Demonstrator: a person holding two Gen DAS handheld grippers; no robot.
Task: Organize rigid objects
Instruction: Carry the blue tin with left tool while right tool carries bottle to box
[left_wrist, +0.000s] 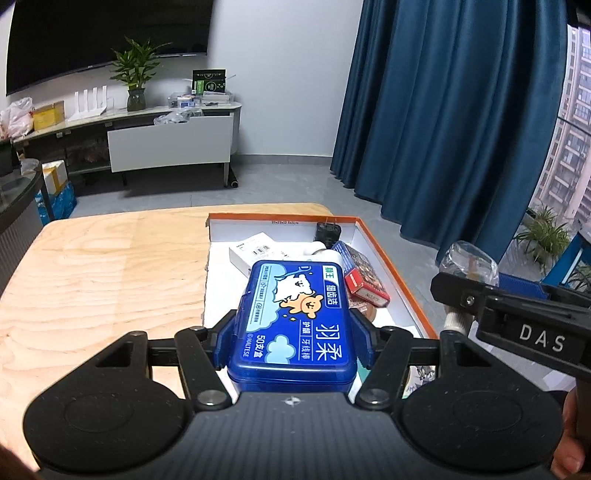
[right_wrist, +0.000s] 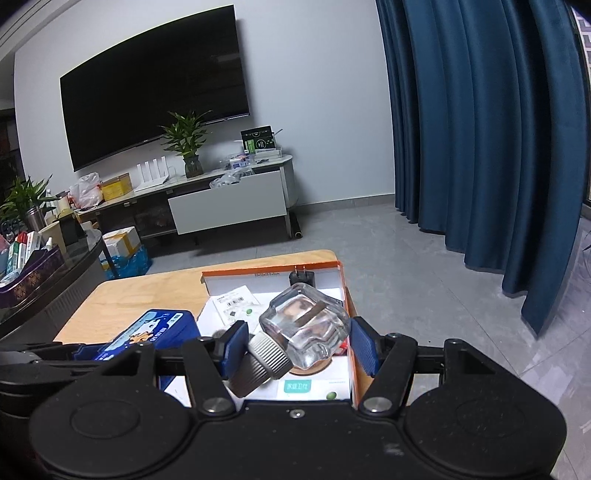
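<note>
My left gripper (left_wrist: 295, 328) is shut on a blue floss-pick box (left_wrist: 295, 317) and holds it above the near end of an orange-rimmed white cardboard box (left_wrist: 391, 258). The blue box also shows in the right wrist view (right_wrist: 147, 334). My right gripper (right_wrist: 295, 347) is shut on a clear glass bottle (right_wrist: 306, 328) with a grey ribbed cap (right_wrist: 258, 363), tilted over the same cardboard box (right_wrist: 345, 295). In the left wrist view the right gripper (left_wrist: 480, 295) is at the right, with the bottle (left_wrist: 469, 262) sticking out.
The cardboard box lies on a wooden table (left_wrist: 103, 266) and holds a white carton (left_wrist: 255, 251), a red-and-dark card pack (left_wrist: 362, 277), a black plug (left_wrist: 327, 230) and other small items. Beyond are a TV cabinet (left_wrist: 170, 140) and blue curtains (left_wrist: 443, 110).
</note>
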